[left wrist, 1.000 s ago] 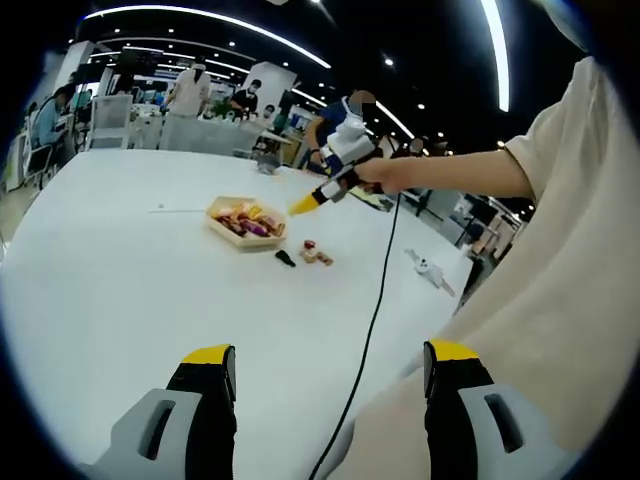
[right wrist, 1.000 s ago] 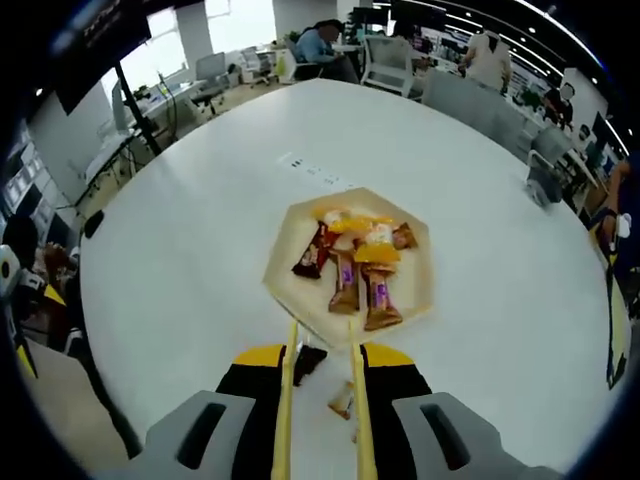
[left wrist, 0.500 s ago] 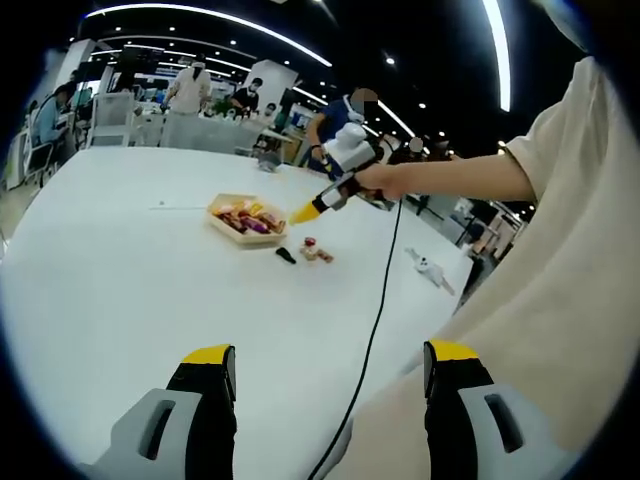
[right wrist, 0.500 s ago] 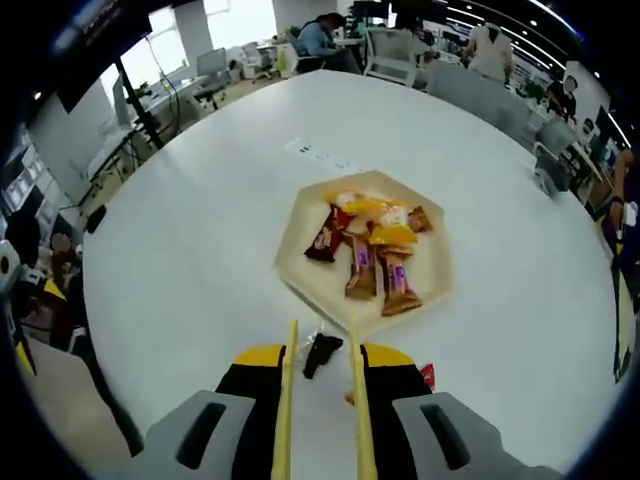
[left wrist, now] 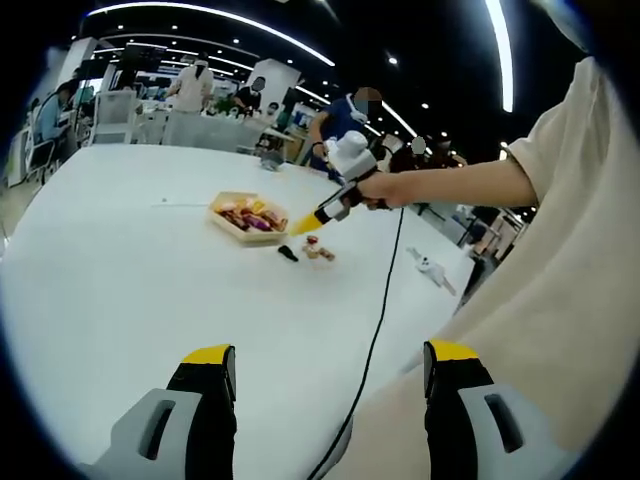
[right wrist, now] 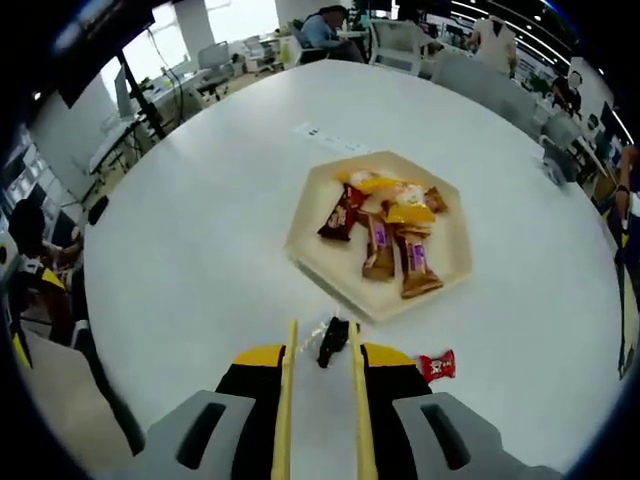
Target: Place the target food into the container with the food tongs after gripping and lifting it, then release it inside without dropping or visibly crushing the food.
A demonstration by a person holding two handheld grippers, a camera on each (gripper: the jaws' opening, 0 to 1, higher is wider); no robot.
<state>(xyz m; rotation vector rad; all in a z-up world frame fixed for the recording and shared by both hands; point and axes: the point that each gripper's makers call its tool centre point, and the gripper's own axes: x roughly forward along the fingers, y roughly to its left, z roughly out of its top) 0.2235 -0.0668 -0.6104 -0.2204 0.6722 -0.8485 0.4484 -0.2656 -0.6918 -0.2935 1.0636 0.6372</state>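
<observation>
Right gripper (right wrist: 320, 400) is clamped on the food tongs (right wrist: 286, 400), whose tips are held apart astride a dark wrapped snack (right wrist: 329, 343) just beside the hexagonal tray (right wrist: 310, 250), apparently for gripping. Left gripper (left wrist: 325, 385) is held open, idle.

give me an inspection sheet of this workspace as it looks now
surface: large white round table, mostly bare.
job's things: hexagonal beige tray of wrapped snacks; dark wrapped snack beside it on the table, between yellow tongs.
clutter: red wrapped snack; small white object.
grippers: right claw shut on the tongs; left claw open, empty.
cables: black cable across the table.
surroundings: office desks, chairs, people.
</observation>
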